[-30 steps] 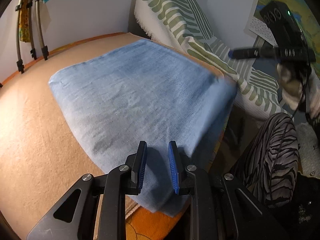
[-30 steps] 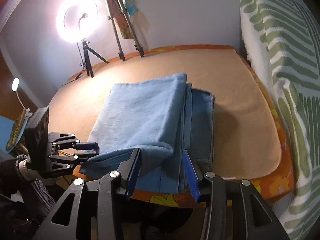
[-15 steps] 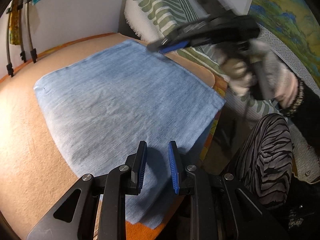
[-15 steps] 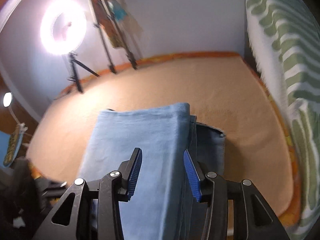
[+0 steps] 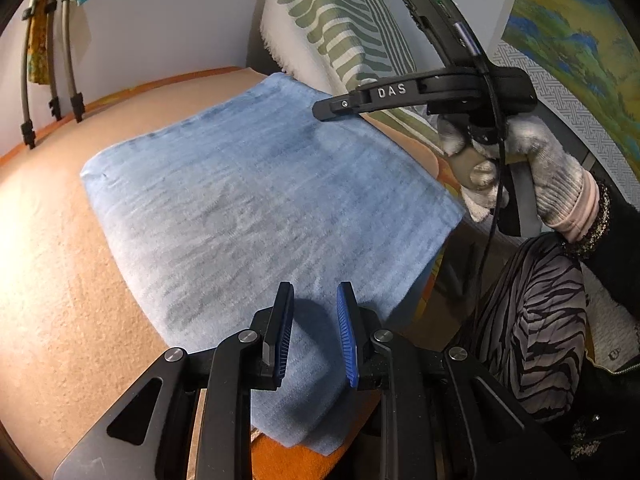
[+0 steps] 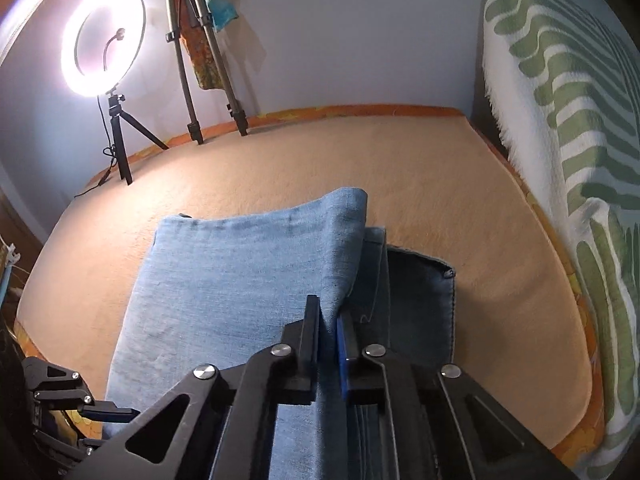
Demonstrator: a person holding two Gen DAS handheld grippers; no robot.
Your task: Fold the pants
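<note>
Folded light blue denim pants (image 5: 256, 200) lie on the tan bed cover (image 5: 60, 288), reaching the near edge. My left gripper (image 5: 312, 340) is open and empty just above the pants' near corner. In the right wrist view my right gripper (image 6: 329, 340) is shut on the top fold of the pants (image 6: 240, 280), pinching the cloth near its right edge. A darker layer of the pants (image 6: 416, 304) lies beneath on the right. The right gripper also shows in the left wrist view (image 5: 332, 110), over the far right side of the pants.
A green striped white blanket (image 6: 560, 128) hangs along the right side of the bed. A lit ring light (image 6: 102, 40) on a small tripod and a taller tripod (image 6: 200, 60) stand at the far edge by the wall. The person's striped-trousered leg (image 5: 532, 320) is beside the bed.
My right gripper moved forward over the pants and closed on the top fold. My left gripper stayed open near the front corner, shifting only slightly.
</note>
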